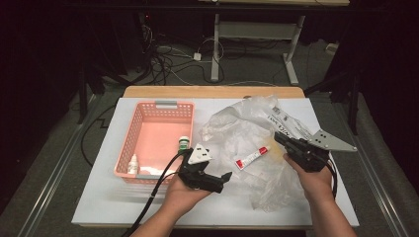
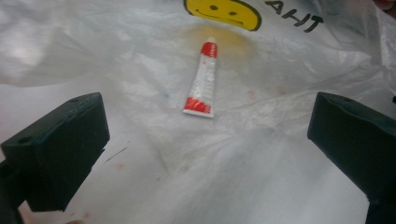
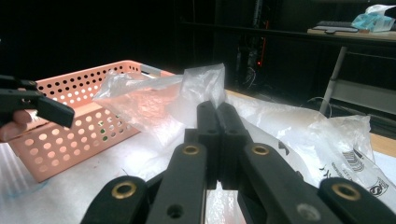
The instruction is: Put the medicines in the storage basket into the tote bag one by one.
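A clear crumpled plastic bag (image 1: pixel 247 128) lies on the white table, with a red-and-white tube (image 1: pixel 252 157) inside it under the film. My right gripper (image 1: pixel 278 138) is shut on a fold of the bag at its right side. In the right gripper view the film (image 3: pixel 203 81) rises from between the closed jaws (image 3: pixel 217 109). My left gripper (image 1: pixel 223 178) hovers just left of the bag, open and empty, pointing toward the tube. In the left gripper view the tube (image 2: pixel 201 79) lies ahead of the wide-apart jaws (image 2: pixel 205 140), beneath a yellow smiley print (image 2: pixel 224 11).
A pink perforated basket (image 1: pixel 127 143) stands at the table's left, holding a green-capped bottle (image 1: pixel 184 143) and a small white dropper bottle (image 1: pixel 133 164). The basket wall (image 3: pixel 70 135) is also in the right gripper view. Cables and desk legs (image 1: pixel 216 49) are on the floor behind.
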The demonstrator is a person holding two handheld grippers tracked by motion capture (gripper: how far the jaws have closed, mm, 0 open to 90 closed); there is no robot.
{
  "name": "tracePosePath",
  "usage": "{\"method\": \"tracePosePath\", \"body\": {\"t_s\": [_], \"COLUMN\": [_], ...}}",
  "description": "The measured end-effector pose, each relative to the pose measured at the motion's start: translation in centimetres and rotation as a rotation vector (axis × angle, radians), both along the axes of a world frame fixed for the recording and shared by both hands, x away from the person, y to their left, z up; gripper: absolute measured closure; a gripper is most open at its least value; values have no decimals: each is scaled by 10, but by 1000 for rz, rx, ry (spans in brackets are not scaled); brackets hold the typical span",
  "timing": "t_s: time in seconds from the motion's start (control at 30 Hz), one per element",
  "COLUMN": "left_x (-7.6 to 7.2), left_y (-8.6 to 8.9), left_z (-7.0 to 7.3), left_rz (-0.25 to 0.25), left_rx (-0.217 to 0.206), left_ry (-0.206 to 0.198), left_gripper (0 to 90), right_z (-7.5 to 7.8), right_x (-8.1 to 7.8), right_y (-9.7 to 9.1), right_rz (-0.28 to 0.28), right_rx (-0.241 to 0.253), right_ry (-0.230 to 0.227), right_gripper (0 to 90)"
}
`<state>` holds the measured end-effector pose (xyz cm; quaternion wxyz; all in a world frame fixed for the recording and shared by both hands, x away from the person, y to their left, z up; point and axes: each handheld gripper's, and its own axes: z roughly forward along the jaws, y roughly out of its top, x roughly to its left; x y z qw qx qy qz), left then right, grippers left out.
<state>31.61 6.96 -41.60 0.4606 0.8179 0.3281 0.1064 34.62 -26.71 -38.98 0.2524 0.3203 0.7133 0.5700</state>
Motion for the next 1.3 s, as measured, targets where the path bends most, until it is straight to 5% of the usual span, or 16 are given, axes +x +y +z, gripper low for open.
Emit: {"method": "tracePosePath", "body": {"t_s": [0.33,0.6,1.3], "left_x": [-1,-2,3], "left_y": [39,64,109], "left_z": [1,2,-5], "left_rz": [78,147,263], "left_rx": [4,47,19], "left_ry": [-3,-32,5], "left_gripper": [0,0,0], "right_z": [-1,-2,-4], "right_x": [0,1,1], "right_y": [2,3,3], "right_rz": [-1,0,4], "right_rx": [-7,-12,-13], "right_ry": [7,11,11], "right_gripper": [900,900,900]}}
